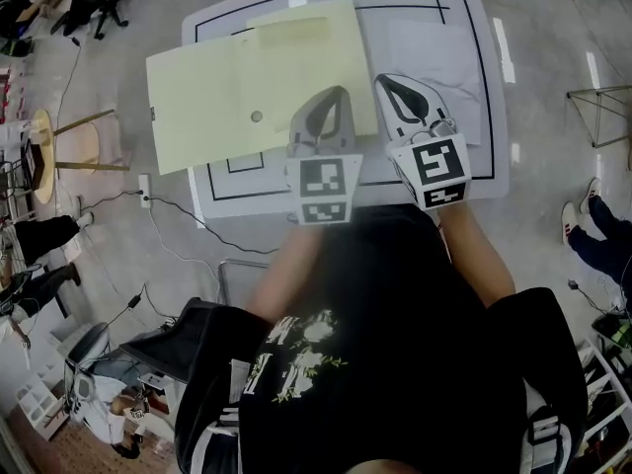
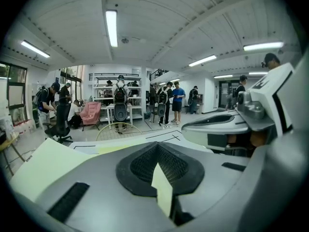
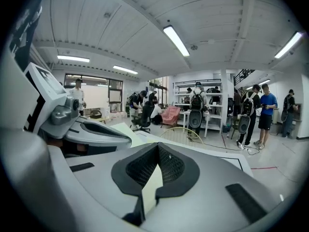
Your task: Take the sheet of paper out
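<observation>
A pale yellow folder point(image 1: 237, 87) lies spread over the left part of the white table point(image 1: 484, 28), jutting past its left edge. My left gripper point(image 1: 336, 95) is shut on the folder's near right part; a yellow edge point(image 2: 163, 190) shows pinched between its jaws. Just right of the folder a white sheet of paper point(image 1: 439, 62) lies on the table. My right gripper point(image 1: 388, 82) is shut at that sheet's left edge, with a pale sheet edge point(image 3: 150, 185) held between its jaws. The two grippers sit side by side, close together.
A round wooden stool point(image 1: 69, 141) stands left of the table, with cables point(image 1: 178, 220) on the floor. A black office chair point(image 1: 94, 3) is at the far left. A person's legs point(image 1: 592, 230) show at the right. Several people and shelves point(image 2: 118, 98) fill the room beyond.
</observation>
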